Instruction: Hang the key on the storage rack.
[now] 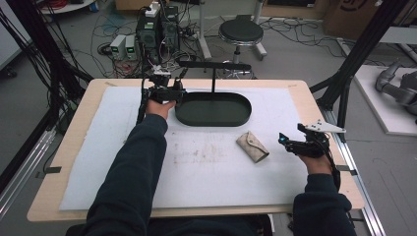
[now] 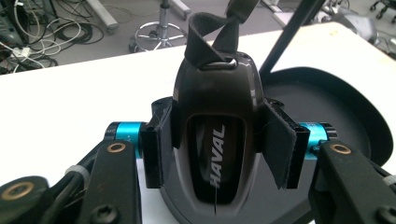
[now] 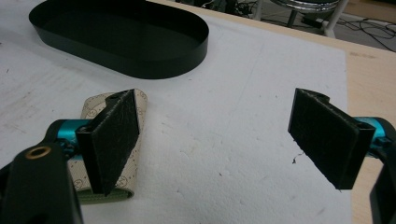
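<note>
Black key fob (image 2: 212,140), bottom cropped, hides tray (image 2: 336,100).

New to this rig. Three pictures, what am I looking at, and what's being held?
No robot here: a person holds a hand-held two-jaw gripper in each hand. The high view looks down on the white-covered table; each of the other two pictures comes from a camera riding on one gripper, looking along its jaws. The left gripper is shut on a glossy black car key fob marked HAVAL, with a black strap on top, at the edge of the black oval tray. The right gripper is open and holds nothing, beside a beige patterned fabric pouch lying on the table.
</note>
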A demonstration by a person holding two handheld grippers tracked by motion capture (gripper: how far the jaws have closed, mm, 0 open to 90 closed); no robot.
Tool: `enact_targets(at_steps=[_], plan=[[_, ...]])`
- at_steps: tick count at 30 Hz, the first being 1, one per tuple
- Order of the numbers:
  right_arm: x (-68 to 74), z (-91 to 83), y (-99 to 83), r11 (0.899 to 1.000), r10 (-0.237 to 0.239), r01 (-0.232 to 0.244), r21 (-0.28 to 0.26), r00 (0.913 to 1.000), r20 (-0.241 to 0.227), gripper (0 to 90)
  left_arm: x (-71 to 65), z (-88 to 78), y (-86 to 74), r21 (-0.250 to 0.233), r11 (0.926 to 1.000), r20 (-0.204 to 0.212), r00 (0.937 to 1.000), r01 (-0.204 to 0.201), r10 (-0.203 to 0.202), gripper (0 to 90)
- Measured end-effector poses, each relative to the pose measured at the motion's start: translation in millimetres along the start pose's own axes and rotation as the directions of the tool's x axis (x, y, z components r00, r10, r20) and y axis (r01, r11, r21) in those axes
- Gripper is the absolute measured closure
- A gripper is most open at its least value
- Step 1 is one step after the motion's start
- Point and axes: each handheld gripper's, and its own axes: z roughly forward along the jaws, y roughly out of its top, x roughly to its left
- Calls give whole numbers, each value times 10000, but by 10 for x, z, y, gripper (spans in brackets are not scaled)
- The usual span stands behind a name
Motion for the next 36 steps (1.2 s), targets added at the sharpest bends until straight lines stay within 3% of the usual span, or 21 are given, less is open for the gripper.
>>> enact_targets(at_steps=[5, 10, 12, 15, 16, 19, 21, 23, 27, 31, 34, 36], plan=[[-4, -8, -4, 10000, -14, 14, 8, 10000, -4, 168, -6, -2, -22, -43, 9997, 32, 9997, -235, 235, 481], [4, -7, -2, 10000, -16, 16, 5, 10000, 9, 168, 39, -67, -69, -373, 9993, 2, 10000, 0, 0, 413], [8, -1, -2, 10000, -47, 47, 25, 10000, -14, 168, 56, -107, -92, -506, 9983, 268, 9993, 284, -271, 380], [23, 9, -2, 10000, -71, 71, 52, 10000, -21, 168, 39, -182, -107, -734, 9965, 463, 9983, 391, -358, 306], [28, 11, -2, 9999, -116, 116, 68, 9999, -40, 167, 24, -230, -117, -999, 9937, 784, 9960, 508, -430, 292], [33, 13, -3, 9999, -110, 110, 62, 9999, -43, 168, -42, -364, -151, -1418, 9891, 1338, 9908, 383, -192, 269], [36, 14, -5, 9999, -124, 124, 67, 9999, -30, 167, -98, -499, -215, -1721, 9848, 1796, 9837, 244, 70, 237], [40, 17, -7, 9999, -133, 134, 37, 9999, -67, 167, -133, -632, -292, -1891, 9820, 1999, 9792, 29, 356, 233], [91, 53, -5, 9997, -193, 195, 115, 9996, -201, 167, -144, -913, -523, -2450, 9683, 1737, 9805, -476, 922, 227], [144, 111, 16, 9993, -333, 337, 132, 9990, -298, 167, -121, -1131, -777, -2630, 9595, 883, 9878, -1014, 1286, 213], [193, 151, 32, 9989, -429, 435, 177, 9985, -340, 167, -50, -1245, -951, -2947, 9503, 750, 9890, -1005, 1278, 187], [211, 173, 32, 9986, -493, 500, 193, 9982, -344, 167, -3, -1295, -971, -2778, 9552, 591, 9906, -1020, 1230, 176]])
